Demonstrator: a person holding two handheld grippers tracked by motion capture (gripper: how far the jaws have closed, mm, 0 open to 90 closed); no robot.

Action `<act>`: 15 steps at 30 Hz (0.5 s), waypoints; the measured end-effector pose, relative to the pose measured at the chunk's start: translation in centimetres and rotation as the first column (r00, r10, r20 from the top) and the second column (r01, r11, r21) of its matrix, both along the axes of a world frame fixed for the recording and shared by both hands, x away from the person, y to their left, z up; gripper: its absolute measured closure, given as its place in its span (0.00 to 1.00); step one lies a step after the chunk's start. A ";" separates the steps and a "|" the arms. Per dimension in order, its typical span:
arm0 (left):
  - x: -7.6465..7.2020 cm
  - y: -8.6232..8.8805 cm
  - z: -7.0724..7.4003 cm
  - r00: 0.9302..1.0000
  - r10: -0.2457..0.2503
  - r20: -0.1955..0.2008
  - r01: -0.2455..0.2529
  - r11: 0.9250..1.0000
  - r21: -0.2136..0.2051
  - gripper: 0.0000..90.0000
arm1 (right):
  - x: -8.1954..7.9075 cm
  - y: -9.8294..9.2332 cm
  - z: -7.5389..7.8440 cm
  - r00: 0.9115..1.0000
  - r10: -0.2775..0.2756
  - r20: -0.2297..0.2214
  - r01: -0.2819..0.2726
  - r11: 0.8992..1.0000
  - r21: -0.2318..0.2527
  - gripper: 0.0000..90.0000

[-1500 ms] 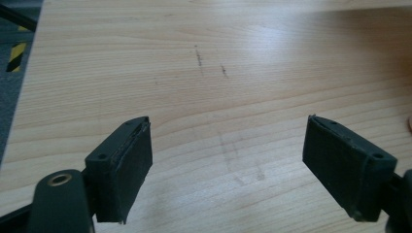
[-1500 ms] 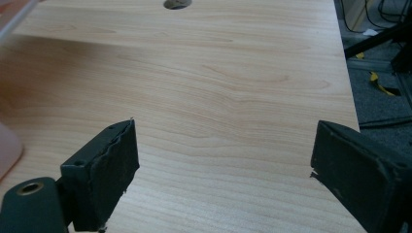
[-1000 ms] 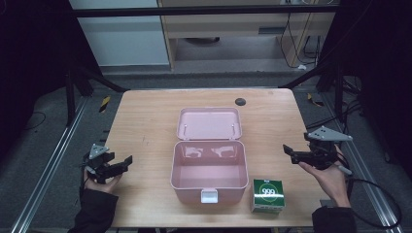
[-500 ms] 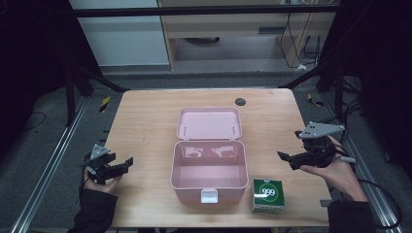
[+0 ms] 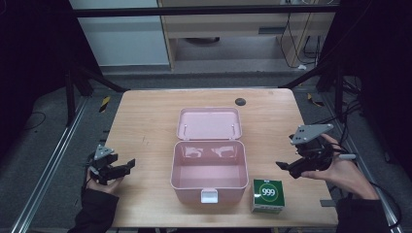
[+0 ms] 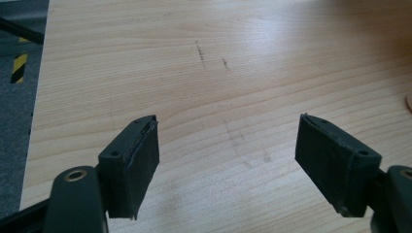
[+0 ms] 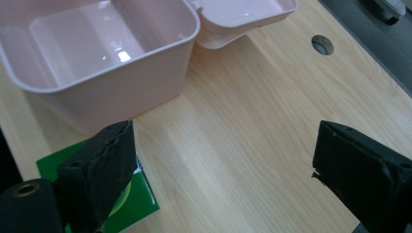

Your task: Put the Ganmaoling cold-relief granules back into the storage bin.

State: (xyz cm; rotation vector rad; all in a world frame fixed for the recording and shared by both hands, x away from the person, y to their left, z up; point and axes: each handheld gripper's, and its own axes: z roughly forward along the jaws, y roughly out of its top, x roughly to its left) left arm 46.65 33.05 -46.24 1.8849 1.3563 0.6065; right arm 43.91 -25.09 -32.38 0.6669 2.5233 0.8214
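Observation:
An open pink plastic box (image 5: 209,167) sits mid-table with its lid (image 5: 209,124) folded back flat behind it; the box (image 7: 92,53) looks hollow inside. A green carton marked 999 (image 5: 267,195) stands just right of the box's front corner; its green top (image 7: 131,194) peeks out behind the left jaw in the right gripper view. My right gripper (image 5: 286,167) hovers open right of the carton, jaws wide apart, nothing between them. My left gripper (image 5: 127,166) rests open near the table's left edge over bare wood (image 6: 228,111).
A dark round grommet hole (image 5: 240,102) lies at the table's back (image 7: 322,44). Metal frame rails and cables run along both sides on the floor. Bare wood lies between my left gripper and the box.
My right gripper has moved left and slightly down toward the green carton. The left gripper has stayed put.

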 end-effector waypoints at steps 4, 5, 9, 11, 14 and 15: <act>0.0 0.0 0.0 1.000 0.008 -0.002 -0.008 1.000 0.001 0.26 | -0.6 0.6 0.5 0.999 0.037 -0.019 -0.038 0.998 -0.044 0.09; 0.0 0.0 0.0 1.000 0.009 -0.002 -0.009 1.000 0.001 0.26 | -0.8 0.7 0.6 0.999 0.044 -0.024 -0.046 0.997 -0.062 0.09; 0.0 0.0 0.0 1.000 0.010 -0.003 -0.010 1.000 0.004 0.26 | -1.3 1.4 0.9 0.996 0.073 -0.041 -0.077 0.991 -0.109 0.08; 0.0 0.0 -0.1 1.000 0.011 -0.004 -0.011 1.000 0.004 0.26 | -1.5 1.7 1.0 0.995 0.083 -0.050 -0.088 0.988 -0.124 0.08; -0.1 0.0 -0.1 1.000 0.012 -0.004 -0.012 1.000 0.010 0.26 | -1.7 2.1 1.0 0.994 0.093 -0.065 -0.102 0.983 -0.152 0.06; 0.0 0.0 -0.1 1.000 0.014 -0.003 -0.014 1.000 0.010 0.26 | -1.7 2.2 1.0 0.993 0.093 -0.068 -0.103 0.981 -0.162 0.06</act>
